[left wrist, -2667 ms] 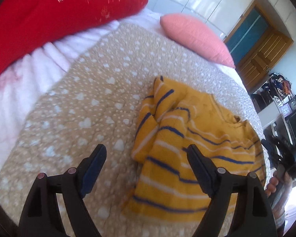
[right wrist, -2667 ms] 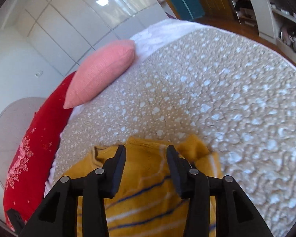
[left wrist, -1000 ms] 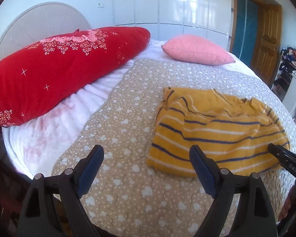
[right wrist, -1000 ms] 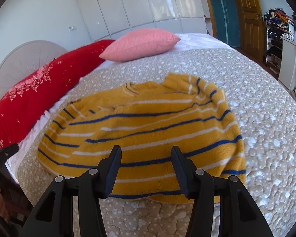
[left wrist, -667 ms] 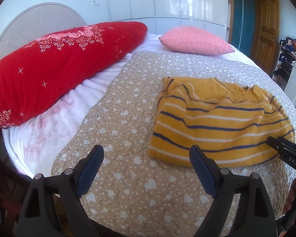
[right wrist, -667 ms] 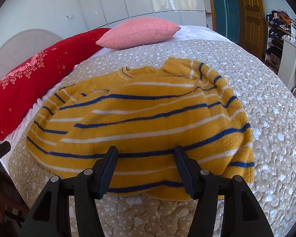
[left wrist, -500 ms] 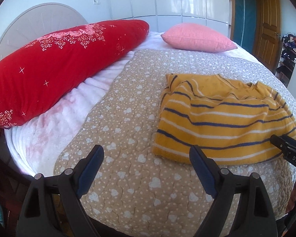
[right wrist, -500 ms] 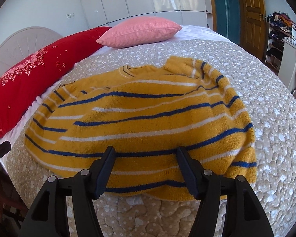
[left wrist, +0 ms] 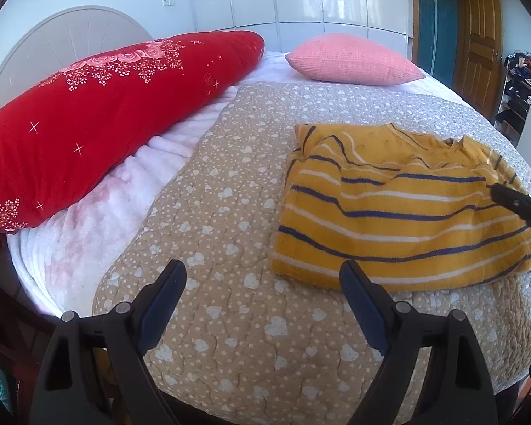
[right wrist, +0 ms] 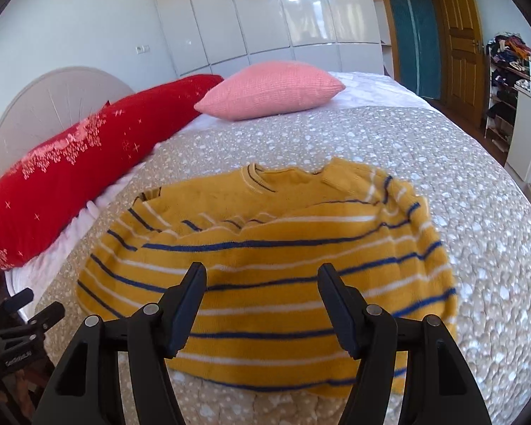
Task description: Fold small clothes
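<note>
Yellow striped sweater lies folded on the heart-print quilt of the bed, lower half doubled up over the chest, collar toward the pink pillow. Left hand-held gripper spread wide, empty, above the quilt just left of the sweater's near corner. Right hand-held gripper also spread, nothing between its fingers, over the sweater's near edge. Red bolster runs along the left side
</note>
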Motion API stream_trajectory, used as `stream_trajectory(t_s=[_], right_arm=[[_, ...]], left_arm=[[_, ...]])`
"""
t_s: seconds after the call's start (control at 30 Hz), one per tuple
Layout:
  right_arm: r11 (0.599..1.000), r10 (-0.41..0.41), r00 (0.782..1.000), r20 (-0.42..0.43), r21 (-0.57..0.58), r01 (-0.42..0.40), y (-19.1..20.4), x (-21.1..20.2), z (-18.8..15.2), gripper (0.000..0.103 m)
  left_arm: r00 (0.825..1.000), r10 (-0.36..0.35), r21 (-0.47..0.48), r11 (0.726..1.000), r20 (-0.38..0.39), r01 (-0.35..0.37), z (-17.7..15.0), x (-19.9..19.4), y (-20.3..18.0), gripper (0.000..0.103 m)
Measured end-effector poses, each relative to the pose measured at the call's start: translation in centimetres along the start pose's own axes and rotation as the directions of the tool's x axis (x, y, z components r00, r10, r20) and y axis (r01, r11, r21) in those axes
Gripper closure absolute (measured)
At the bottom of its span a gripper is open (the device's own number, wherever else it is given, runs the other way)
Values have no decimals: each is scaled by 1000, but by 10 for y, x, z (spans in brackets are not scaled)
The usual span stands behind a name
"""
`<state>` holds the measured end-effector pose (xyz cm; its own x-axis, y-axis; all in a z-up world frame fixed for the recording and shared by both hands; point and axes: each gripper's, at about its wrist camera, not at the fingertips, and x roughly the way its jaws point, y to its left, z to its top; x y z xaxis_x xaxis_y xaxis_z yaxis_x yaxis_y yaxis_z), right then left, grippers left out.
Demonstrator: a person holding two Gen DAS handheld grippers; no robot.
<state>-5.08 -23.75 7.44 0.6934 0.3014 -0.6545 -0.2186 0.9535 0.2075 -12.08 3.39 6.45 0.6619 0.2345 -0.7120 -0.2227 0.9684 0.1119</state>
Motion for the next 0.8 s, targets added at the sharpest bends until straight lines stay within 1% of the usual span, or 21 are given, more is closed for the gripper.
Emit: stream_trajectory(t_s=[0.1, 0.17, 0.23, 0.27, 0.3, 0.37, 0.43, 0.47, 0.5, 0.57, 0.63, 0.67, 0.73, 0.8], right_arm=[[1000, -6, 996, -86, -21, 4, 6, 34, -2, 33], [996, -48, 987, -150, -80, 36, 14, 56, -6, 33], [983, -106, 982, -156, -162, 80, 26, 59, -5, 32], [979, -124, 978, -166, -181, 94, 30, 58, -2, 32], [979, -123, 978, -167, -183, 92, 34, 55, 2, 32], [983, -77, 990, -121, -177, 55, 45, 40, 13, 32], [978, -33, 995, -95, -207, 13, 66, 33, 20, 32], [976, -9, 995, -98, -219, -13, 76, 32, 22, 32], [971, 32, 993, -112, -231, -58, 90, 34, 25, 32], [959, 95, 984, -153, -251, -131, 116, 44, 29, 32], [947, 126, 974, -187, -270, -174, 145, 58, 29, 32], [943, 128, 972, -197, -279, -180, 161, 67, 28, 32], [942, 104, 970, -218, -291, -166, 185, 88, 29, 32], [947, 32, 968, -250, -302, -109, 204, 116, 29, 32]], left_arm=[[1000, 9, -2, 1000, -9, -9, -1, 4, 5, 15], [1000, 18, -19, 1000, -16, -18, -3, 6, 13, 15], [1000, 24, -51, 998, -17, -25, -4, 8, 26, 15], [999, 26, -72, 997, -18, -28, -5, 8, 34, 15], [999, 26, -89, 996, -20, -28, -5, 9, 41, 15], [999, 23, -130, 991, -23, -26, -8, 11, 58, 15], [1000, 18, -162, 986, -22, -21, -12, 12, 73, 15], [1000, 16, -170, 985, -22, -19, -12, 12, 79, 15], [1000, 17, -178, 984, -22, -21, -13, 12, 84, 15], [1000, 21, -199, 980, -18, -24, -16, 11, 95, 15], [1000, 17, -223, 975, -14, -20, -21, 9, 106, 15], [1000, 16, -231, 973, -12, -18, -22, 9, 110, 15], [1000, 14, -247, 969, -10, -16, -24, 7, 119, 15], [1000, 11, -259, 966, -8, -13, -26, 6, 126, 15]])
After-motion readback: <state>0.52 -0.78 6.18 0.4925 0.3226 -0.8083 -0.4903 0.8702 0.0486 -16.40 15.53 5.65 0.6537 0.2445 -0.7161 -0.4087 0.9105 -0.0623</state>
